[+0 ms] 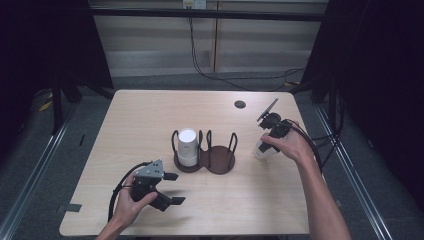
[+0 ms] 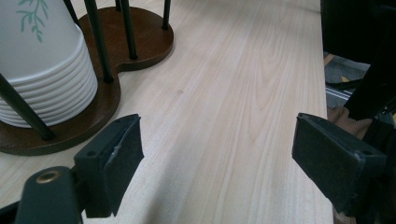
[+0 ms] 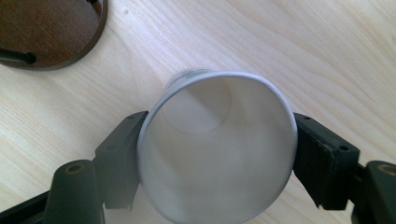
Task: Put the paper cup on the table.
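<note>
Item: one white paper cup (image 3: 217, 144), mouth up, standing on the light wooden worktop (image 1: 150, 120) to the right of the dark brown two-ring wooden cup holder with black wire posts (image 1: 207, 155), well apart from it.

Grip: my right gripper (image 3: 217, 154) has this cup between its jaws, both pads touching the rim wall. From what I see I cannot tell whether they press or merely rest. My left gripper (image 2: 217, 154) hovers in front of the holder, jaws spread wide, nothing between them.

Stock: a stack of white paper cups (image 2: 39, 60) fills the holder's left ring; its right ring is vacant.

Step, as I judge it: the single cup is being set down beside the holder. Next move calls for widening my right jaws fully and lifting straight off without tipping it.

Markings: a green leaf sprig printed on the stack; no readable lettering.
</note>
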